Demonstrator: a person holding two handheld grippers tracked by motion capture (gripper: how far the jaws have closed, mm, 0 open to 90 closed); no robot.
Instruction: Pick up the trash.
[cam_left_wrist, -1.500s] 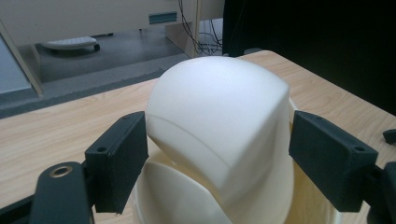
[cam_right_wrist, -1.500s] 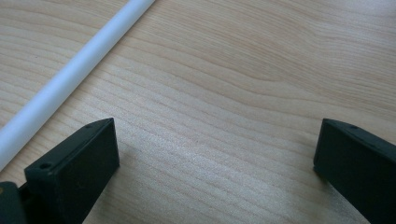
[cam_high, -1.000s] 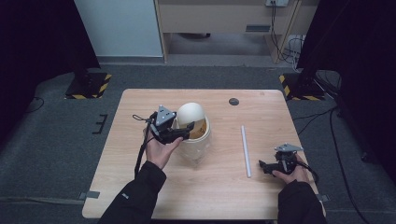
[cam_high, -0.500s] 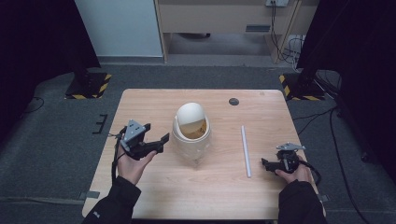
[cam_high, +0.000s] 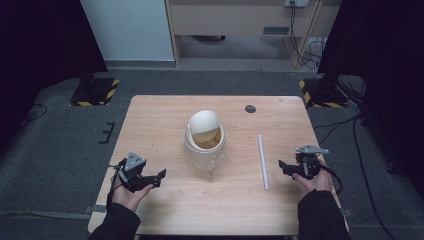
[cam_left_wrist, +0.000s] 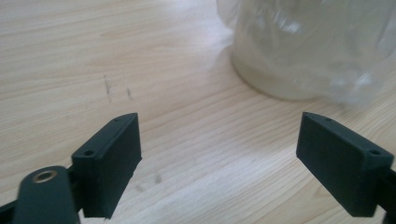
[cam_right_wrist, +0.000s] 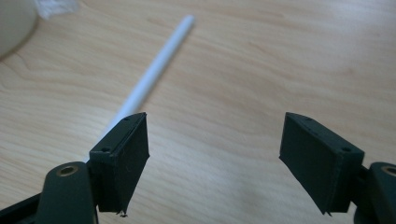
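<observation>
High view: the white swing-lid bin (cam_high: 204, 136), its lower body wrapped in a clear plastic bag (cam_high: 205, 162), stands upright near the middle of the wooden table (cam_high: 165, 112). To the right of the bin, apart from it, a white tube (cam_high: 263, 161) lies flat, running away from the person. The left gripper (cam_high: 159, 176) sits low at the near left of the bin, well clear of it; its jaws have just been opening and stand spread with nothing between them. In the left gripper view the bagged base (cam_left_wrist: 308, 51) rises beyond the parted jaws. The right gripper (cam_high: 281, 165) hovers just right of the tube; its jaws have just been closing, yet stand apart and empty. A dark round disc (cam_high: 250, 108) lies behind the bin.
</observation>
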